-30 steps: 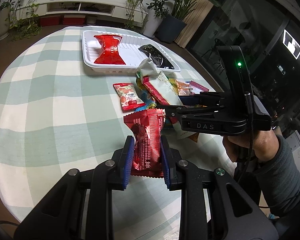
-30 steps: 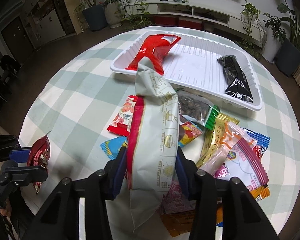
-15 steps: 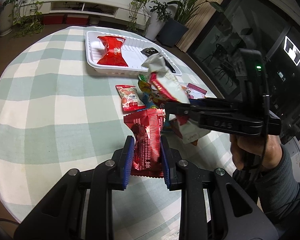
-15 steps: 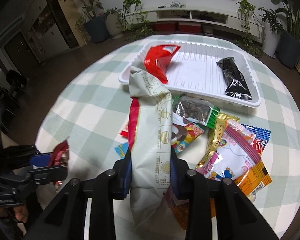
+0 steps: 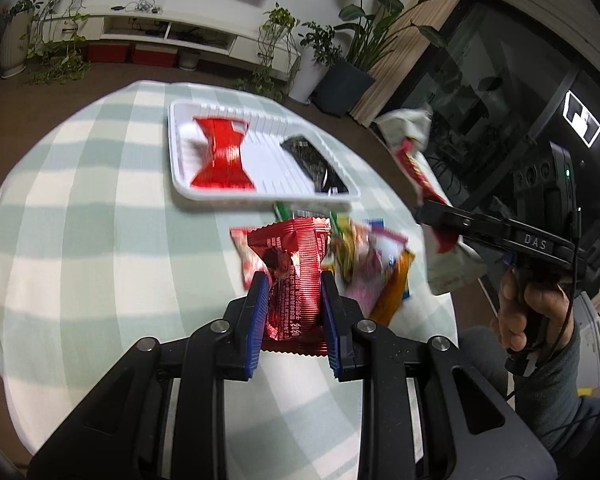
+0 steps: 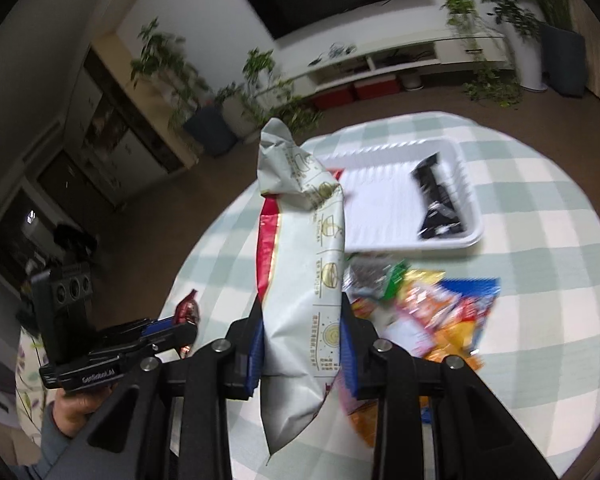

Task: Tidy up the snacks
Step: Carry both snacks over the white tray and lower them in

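Left wrist view: both grippers now hang higher above the table (image 5: 80, 240) than a second ago, and each carries a snack. The left gripper (image 5: 294, 312) is clamped on a red foil packet (image 5: 296, 276), which sits upright between the blue pads and blocks part of the pile behind it. The right gripper (image 5: 432, 216), to the right of the tray (image 5: 260, 196), has risen most and rolled. A second ago it was low over the pile; now its long white packet (image 5: 416, 160) swings clear above the table edge.

Right wrist view: the right gripper (image 6: 302, 344) pinches that white packet (image 6: 308, 264) near its lower third. The jaws have narrowed on it over the last second and now hold steady. Both lifts look secure, so the next step is probably carrying both snacks to the tray.

The white packet is long, pale, soft and puffy, with a red stripe down one edge and gold printed icons. Its top is crumpled. The white ribbed tray (image 6: 472, 236), at the far side of the table, already holds a red packet (image 5: 222, 156) on its left and a black packet (image 6: 436, 196) on its right. Loose colourful snacks (image 6: 432, 312) lie just in front of the tray.
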